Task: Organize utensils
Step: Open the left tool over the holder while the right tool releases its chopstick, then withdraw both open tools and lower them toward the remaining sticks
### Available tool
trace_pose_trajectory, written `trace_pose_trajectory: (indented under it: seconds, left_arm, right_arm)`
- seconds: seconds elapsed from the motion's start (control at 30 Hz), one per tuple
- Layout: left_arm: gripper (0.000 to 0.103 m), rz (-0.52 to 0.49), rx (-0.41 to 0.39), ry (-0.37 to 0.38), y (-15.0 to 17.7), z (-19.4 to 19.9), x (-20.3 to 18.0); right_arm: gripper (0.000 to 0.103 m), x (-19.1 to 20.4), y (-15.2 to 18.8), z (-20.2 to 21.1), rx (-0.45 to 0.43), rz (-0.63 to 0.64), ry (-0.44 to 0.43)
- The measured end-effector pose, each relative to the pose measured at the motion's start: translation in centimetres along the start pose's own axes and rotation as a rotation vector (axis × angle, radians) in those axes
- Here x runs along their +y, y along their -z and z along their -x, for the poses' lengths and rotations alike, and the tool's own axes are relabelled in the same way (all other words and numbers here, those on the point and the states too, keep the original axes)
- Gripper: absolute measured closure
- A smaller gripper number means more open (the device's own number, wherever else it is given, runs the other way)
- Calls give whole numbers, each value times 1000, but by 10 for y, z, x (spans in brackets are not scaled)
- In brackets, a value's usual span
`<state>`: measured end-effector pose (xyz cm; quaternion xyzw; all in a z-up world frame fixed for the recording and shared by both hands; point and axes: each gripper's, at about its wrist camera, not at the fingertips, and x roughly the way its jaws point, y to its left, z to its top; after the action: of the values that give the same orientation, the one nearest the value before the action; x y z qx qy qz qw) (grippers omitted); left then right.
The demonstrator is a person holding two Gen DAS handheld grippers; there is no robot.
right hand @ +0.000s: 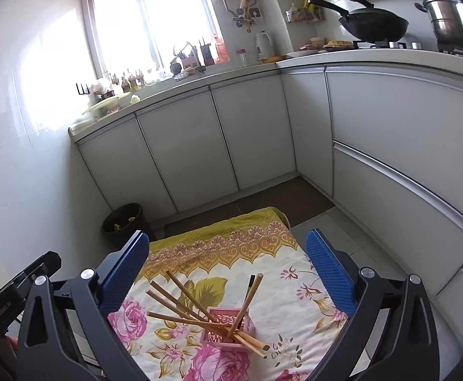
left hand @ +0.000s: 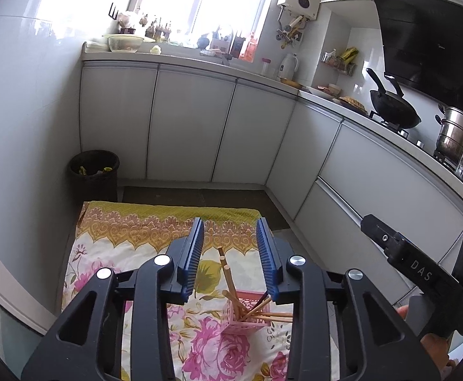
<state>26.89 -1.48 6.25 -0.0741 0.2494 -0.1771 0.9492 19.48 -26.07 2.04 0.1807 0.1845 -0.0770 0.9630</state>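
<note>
A small pink lattice holder (left hand: 247, 319) (right hand: 228, 327) stands on a floral cloth (left hand: 130, 247) (right hand: 295, 273). Several wooden chopsticks (left hand: 226, 276) (right hand: 180, 298) stick out of it and lean in different directions. One chopstick (right hand: 253, 343) lies across the holder's front rim with its end on the cloth. My left gripper (left hand: 230, 247) hovers above the holder, its blue pads apart with nothing between them. My right gripper (right hand: 228, 257) stands wide open over the same holder, empty. The right gripper's body (left hand: 422, 270) shows at the right of the left wrist view.
White lower cabinets (right hand: 247, 139) wrap around the back and right. A dark waste bin (left hand: 94, 174) (right hand: 124, 220) stands in the back left corner. On the counter are a black wok (left hand: 393, 108) (right hand: 374, 25), a steel pot (left hand: 453, 133) and a white kettle (left hand: 288, 66).
</note>
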Motion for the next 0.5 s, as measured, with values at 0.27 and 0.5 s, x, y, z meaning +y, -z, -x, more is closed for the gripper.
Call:
trace_pose_trajectory:
  seconds: [0.27,0.5]
  left_arm:
    - [46,-14,-8,-17,18,27,-3]
    - [7,-86,114,-42,70,31,-10]
  right_arm:
    - [7,-25,9,29,3,-38,32]
    - [7,-71,48,65,36,-96,65]
